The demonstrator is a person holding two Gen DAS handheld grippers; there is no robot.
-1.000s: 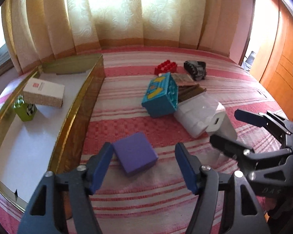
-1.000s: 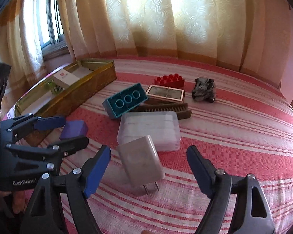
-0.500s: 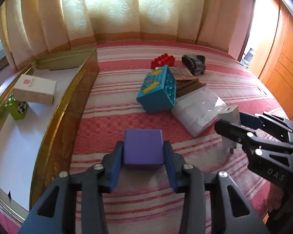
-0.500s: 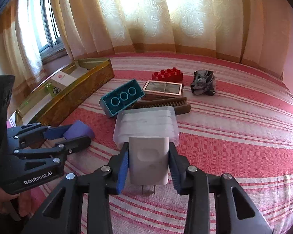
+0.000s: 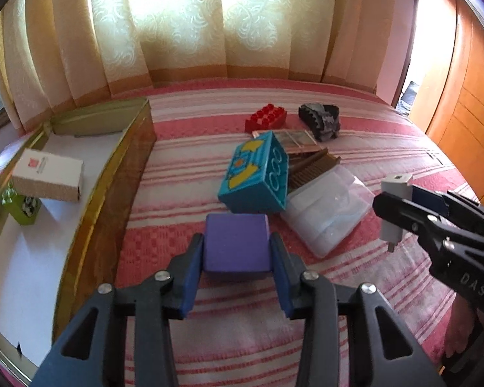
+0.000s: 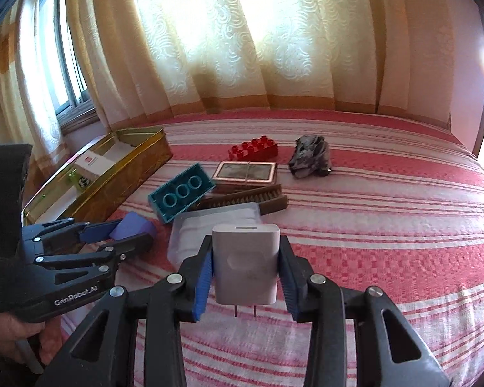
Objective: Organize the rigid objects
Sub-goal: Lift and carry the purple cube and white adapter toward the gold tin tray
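Holding a purple block (image 5: 236,247) tight, the left gripper (image 5: 237,277) has its jaws clamped just above the striped bed (image 5: 355,290). The right gripper (image 6: 246,277) jaws squeeze a white plug (image 6: 246,269).

Sunlight glows through cream patterned curtains (image 6: 242,48) with a tan band near the hem, drawn across the wall behind a bed covered in a red, pink and white striped spread (image 6: 387,242). A framed window (image 6: 64,74) shows at the left, uncovered beside the curtain edge. At the right stand orange wooden panels (image 5: 468,113) beside a bright doorway.
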